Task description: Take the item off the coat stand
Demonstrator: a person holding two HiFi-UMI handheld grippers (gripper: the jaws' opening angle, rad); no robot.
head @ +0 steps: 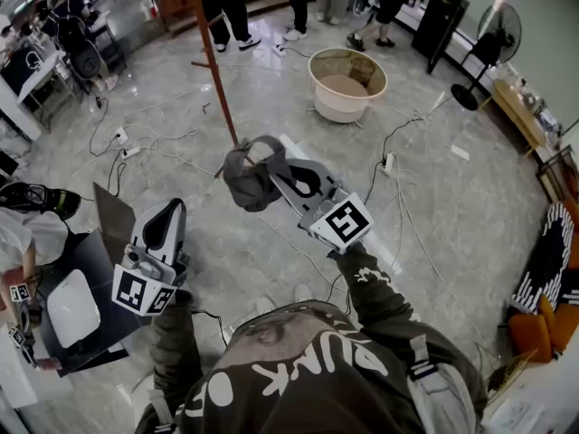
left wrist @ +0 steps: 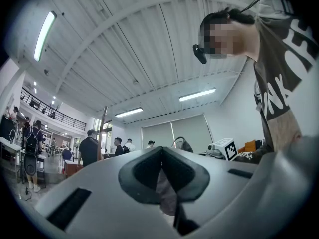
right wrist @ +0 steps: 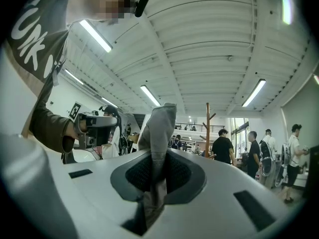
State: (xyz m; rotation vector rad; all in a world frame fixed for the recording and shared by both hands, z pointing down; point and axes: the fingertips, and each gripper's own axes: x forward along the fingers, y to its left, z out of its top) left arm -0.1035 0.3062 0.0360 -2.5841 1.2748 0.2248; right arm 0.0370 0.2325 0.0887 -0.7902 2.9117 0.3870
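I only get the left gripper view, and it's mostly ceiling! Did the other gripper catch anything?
Observer: Yes. The right gripper is shut on a floppy dark grey fabric item.
Operator: Is it off the stand?
Observer: It hangs from the jaws, and the pegs that show on the tall brown wooden coat stand are bare.
Operator: What else is out there?
Observer: A round beige tub sits beyond the stand.
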